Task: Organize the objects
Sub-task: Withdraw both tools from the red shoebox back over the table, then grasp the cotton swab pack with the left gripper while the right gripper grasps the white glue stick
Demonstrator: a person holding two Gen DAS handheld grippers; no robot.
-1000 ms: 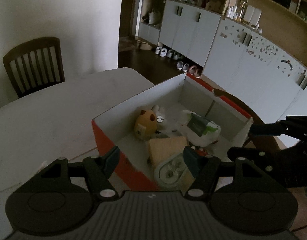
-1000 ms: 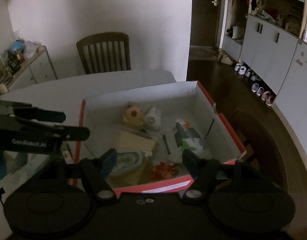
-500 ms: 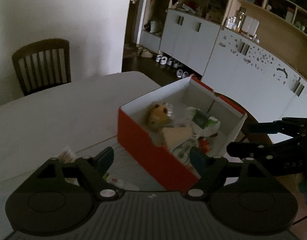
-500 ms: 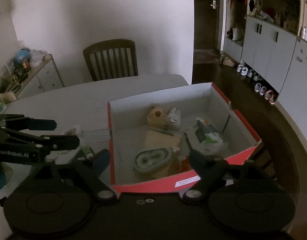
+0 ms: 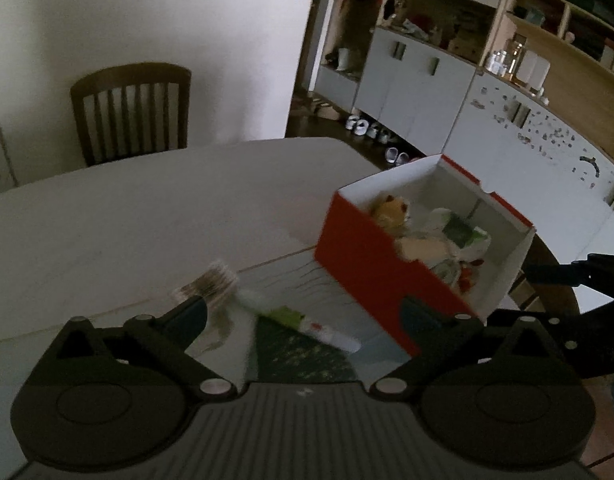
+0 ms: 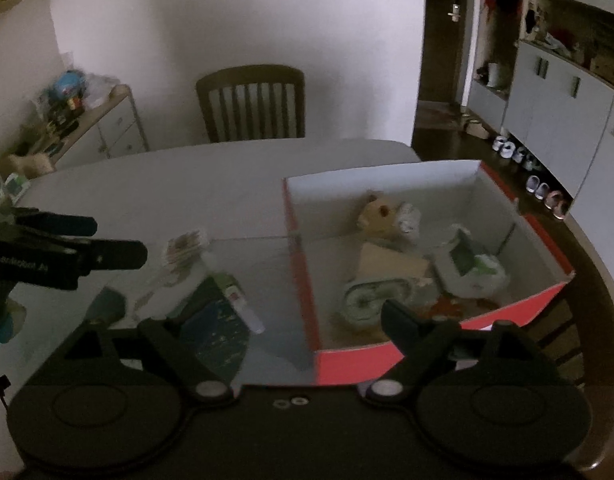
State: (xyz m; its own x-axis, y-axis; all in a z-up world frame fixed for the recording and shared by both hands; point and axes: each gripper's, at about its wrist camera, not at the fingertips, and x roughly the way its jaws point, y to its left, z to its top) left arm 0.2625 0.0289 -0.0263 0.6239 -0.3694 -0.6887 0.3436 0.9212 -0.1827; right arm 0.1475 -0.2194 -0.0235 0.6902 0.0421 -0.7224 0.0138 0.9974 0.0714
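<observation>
While tube [image 5: 307, 322] lies loose, box [image 5: 371, 264] beside

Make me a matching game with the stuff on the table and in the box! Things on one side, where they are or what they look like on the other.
Things:
1. yellow plush toy
2. tube with the green label
3. wooden chair
4. box

Descriptions:
A. behind the far edge of the table
B. red outside, white inside
C. inside the box, near its far wall
D. lying on the table, outside the box

Pairs: 1-C, 2-D, 3-A, 4-B
</observation>
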